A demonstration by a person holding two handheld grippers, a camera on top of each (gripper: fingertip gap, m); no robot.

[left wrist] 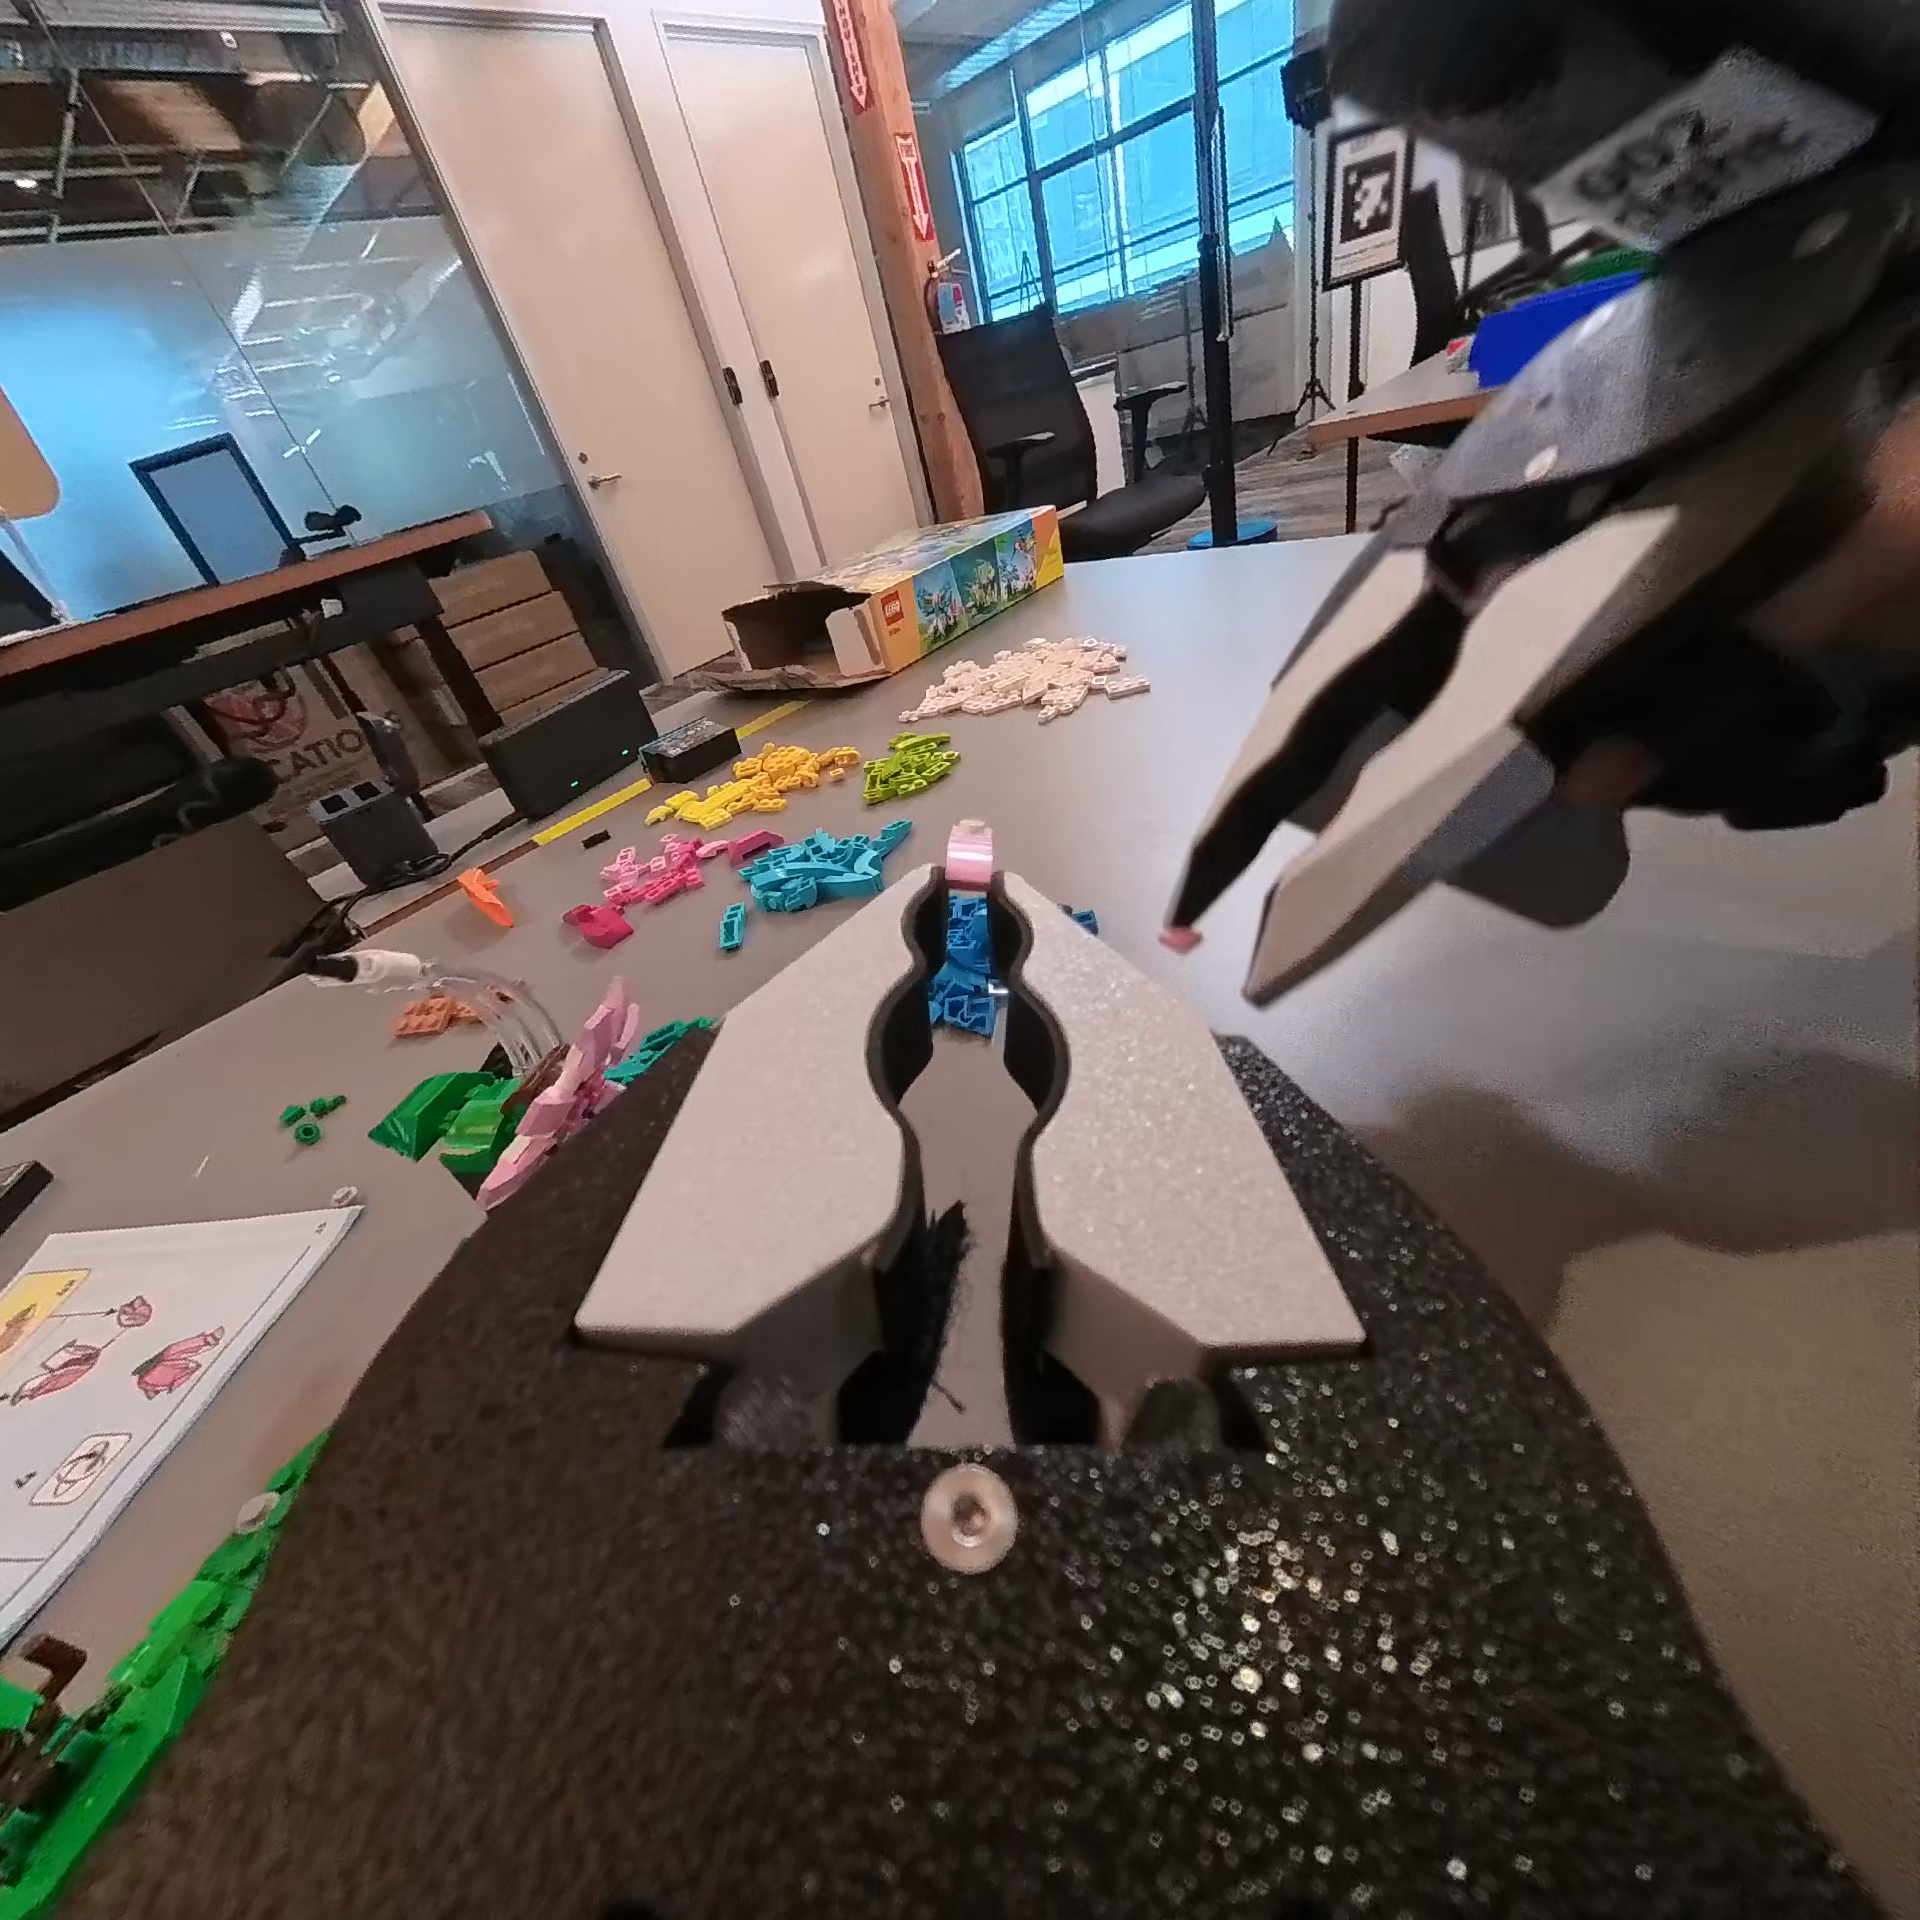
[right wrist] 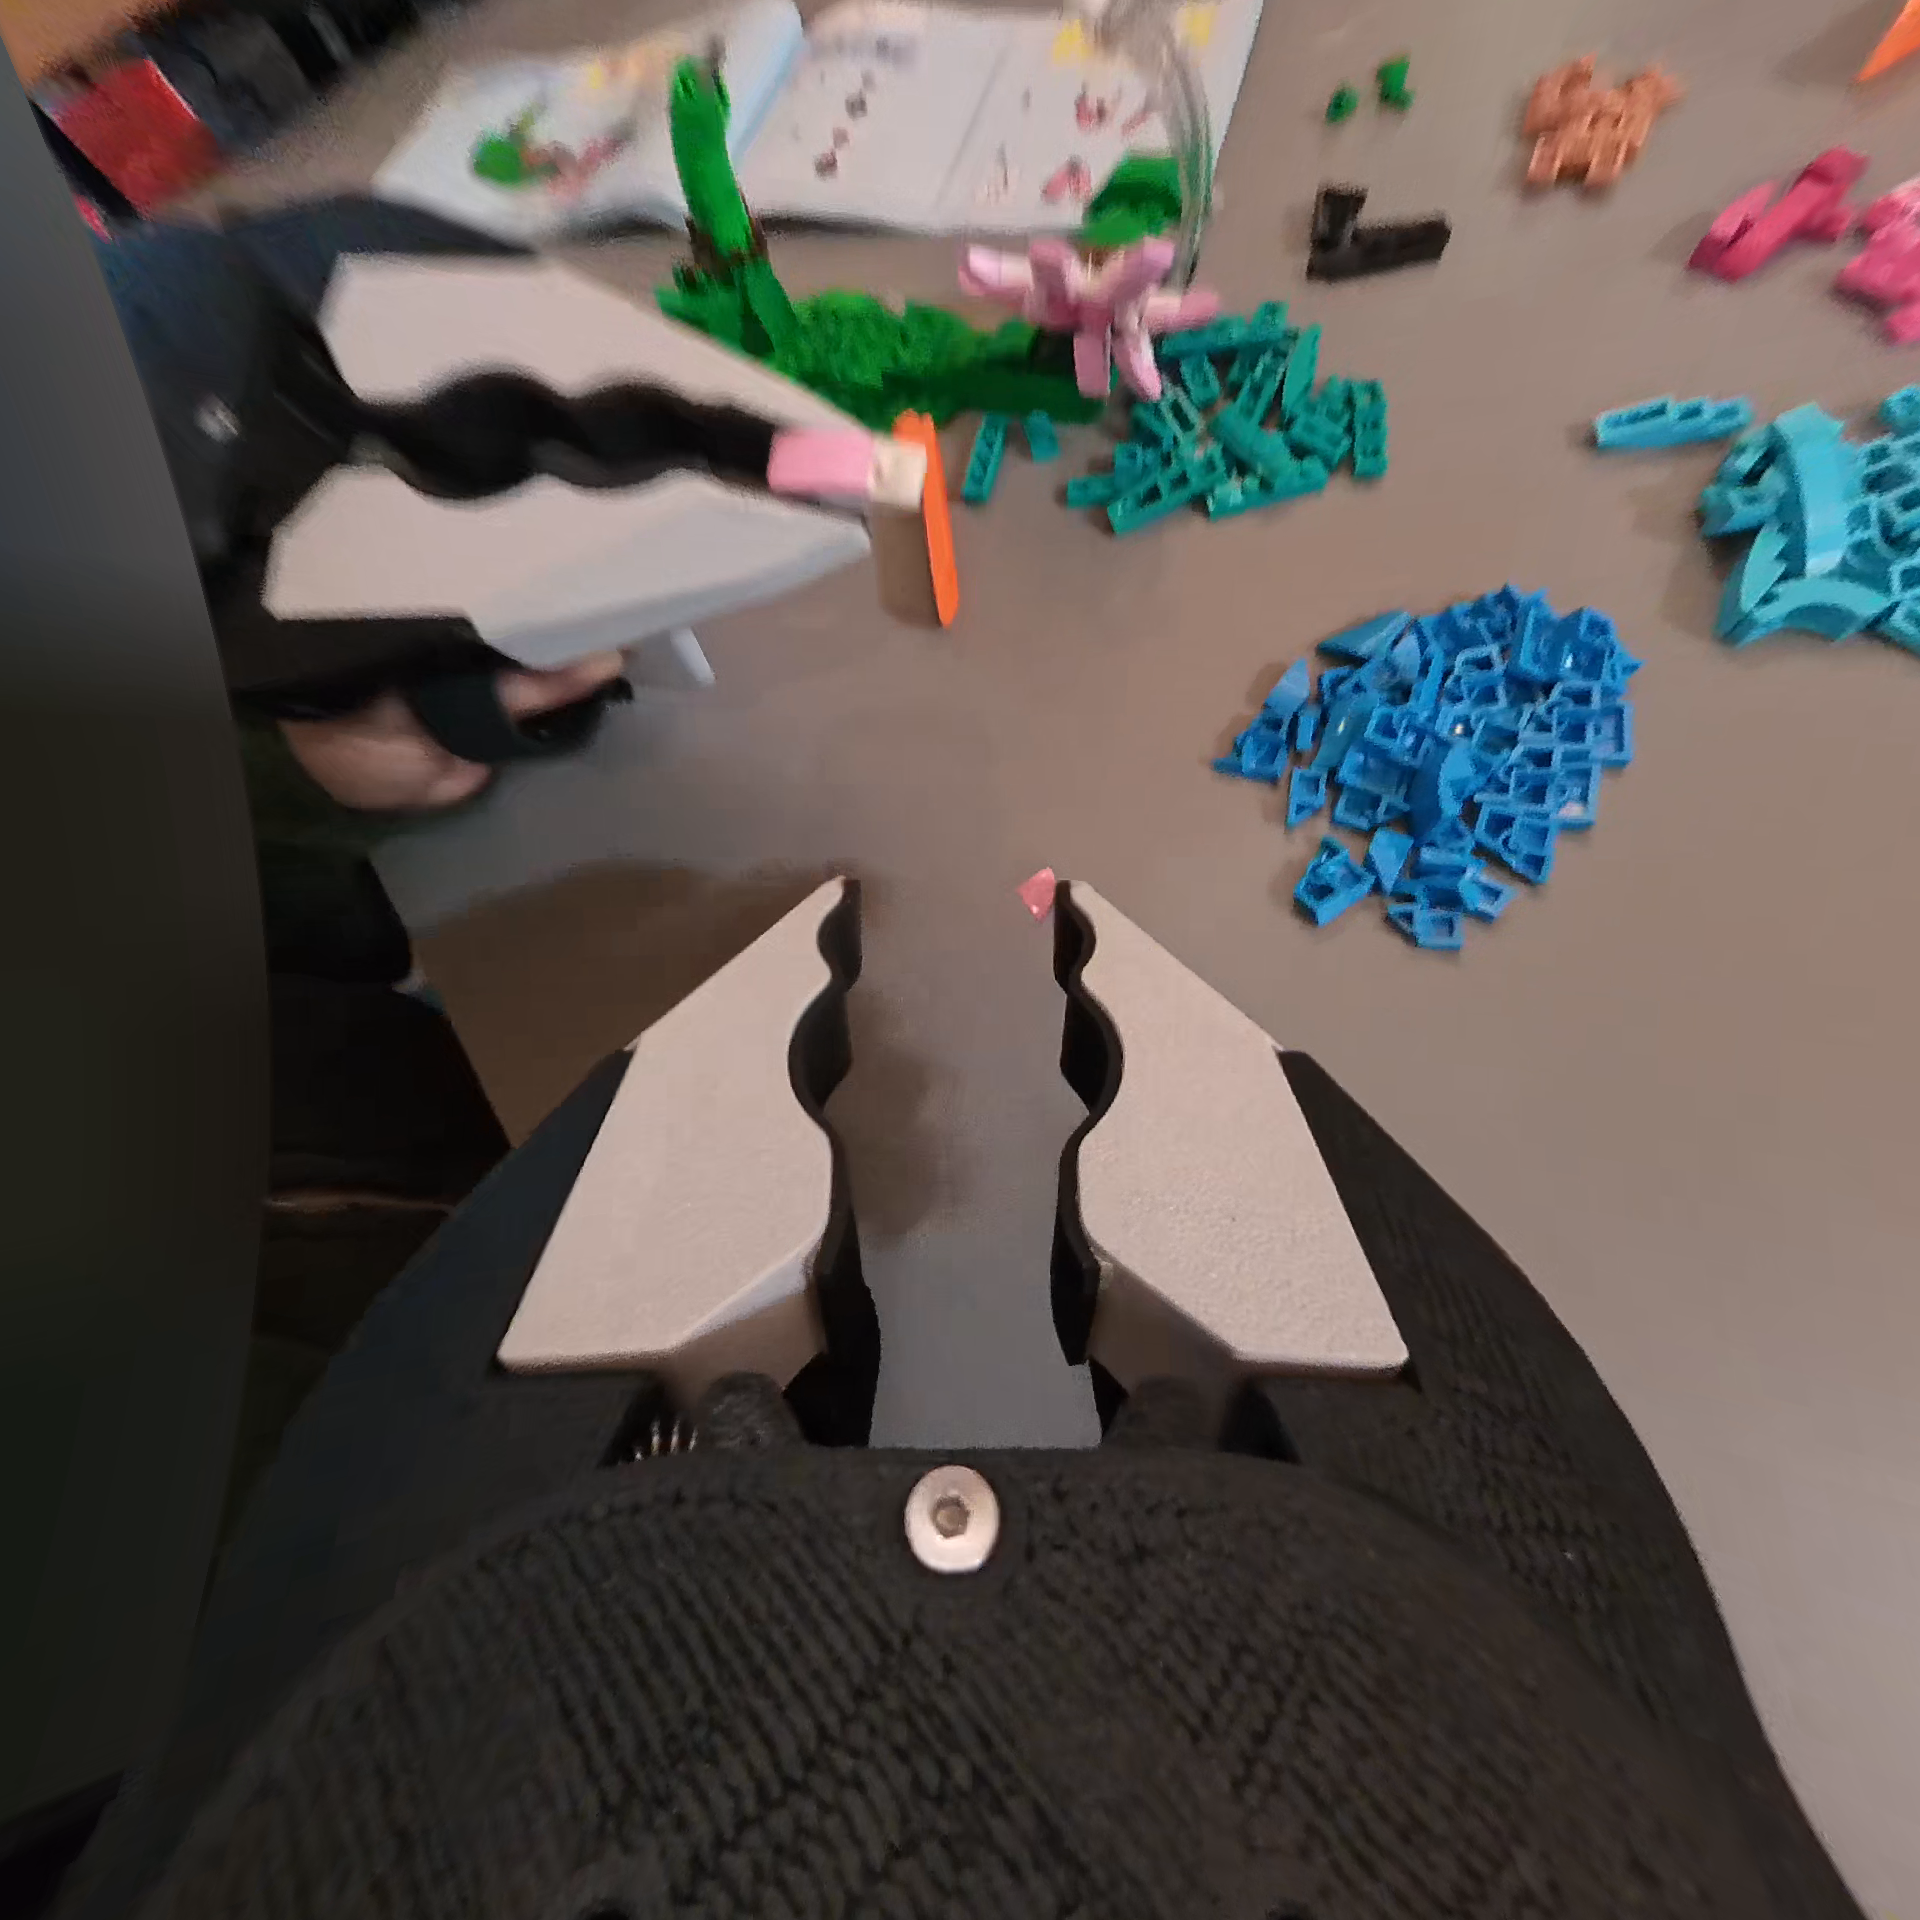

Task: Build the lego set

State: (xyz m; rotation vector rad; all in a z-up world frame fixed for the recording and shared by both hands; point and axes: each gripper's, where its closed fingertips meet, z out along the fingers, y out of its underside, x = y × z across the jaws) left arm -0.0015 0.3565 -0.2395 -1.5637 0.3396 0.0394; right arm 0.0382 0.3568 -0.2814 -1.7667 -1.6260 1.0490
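My left gripper (left wrist: 971, 883) is shut on a small pink piece (left wrist: 971, 847) that sticks out past its fingertips, held above the table. In the right wrist view the left gripper (right wrist: 831, 468) comes in from the left with the pink piece (right wrist: 821, 464) in front of the green build (right wrist: 883, 343). My right gripper (right wrist: 956, 904) is open low over the grey table (right wrist: 1039, 727). A tiny pink piece (right wrist: 1037, 894) sits at its right fingertip. It also shows in the left wrist view (left wrist: 1181, 938) at the right gripper (left wrist: 1226, 956).
Sorted piles lie on the table: blue (right wrist: 1444, 769), teal (right wrist: 1226, 436), cyan (right wrist: 1818, 540), white (left wrist: 1039, 675), yellow (left wrist: 758, 790), lime (left wrist: 909, 764), pink (left wrist: 655, 873). A pink flower (right wrist: 1091, 291), an orange piece (right wrist: 935, 520), the instruction booklet (left wrist: 135, 1382) and the set's box (left wrist: 935, 592) are around.
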